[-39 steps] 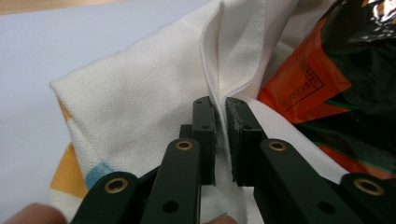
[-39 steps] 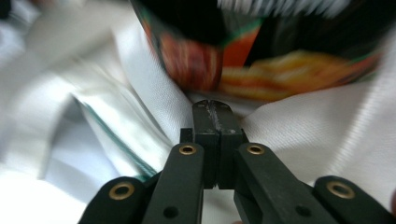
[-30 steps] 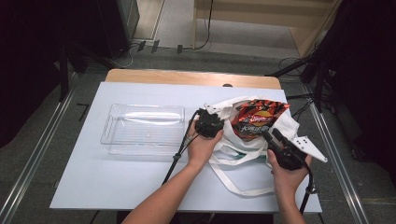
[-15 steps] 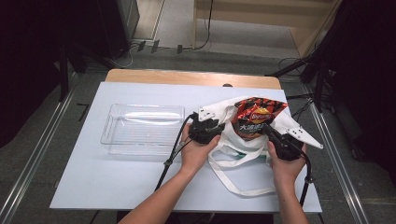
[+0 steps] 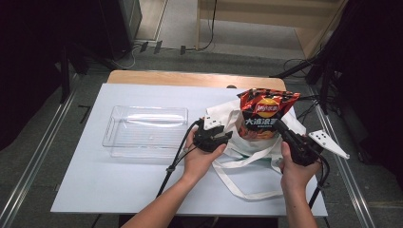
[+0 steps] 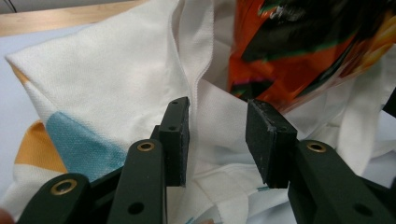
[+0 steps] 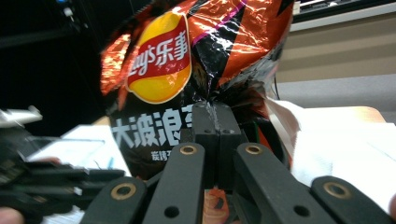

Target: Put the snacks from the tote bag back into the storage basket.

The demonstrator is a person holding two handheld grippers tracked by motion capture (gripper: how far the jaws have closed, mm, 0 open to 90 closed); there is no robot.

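Observation:
A red and black chip bag (image 5: 266,114) stands upright, its lower end inside the mouth of a white tote bag (image 5: 223,114) lying on the table. My right gripper (image 5: 279,125) is shut on the chip bag's lower right edge; in the right gripper view the pads (image 7: 217,121) pinch the foil (image 7: 187,70). My left gripper (image 5: 226,137) sits at the tote's left rim. Its jaws have just been opening: in the left gripper view the gripper (image 6: 217,135) frames the tote's seam (image 6: 196,88) with neither pad pressing on it. The chip bag (image 6: 303,46) rises behind.
A clear plastic tray (image 5: 142,130) lies left of the tote on the white table (image 5: 119,190). The tote's straps (image 5: 242,192) loop toward the front edge. A cable runs from the left gripper to the front. Wooden edge (image 5: 190,78) at the back.
The right gripper closed on the chip bag and raised it upright out of the tote. The left gripper shifted a little right at the tote's rim and its jaws widened.

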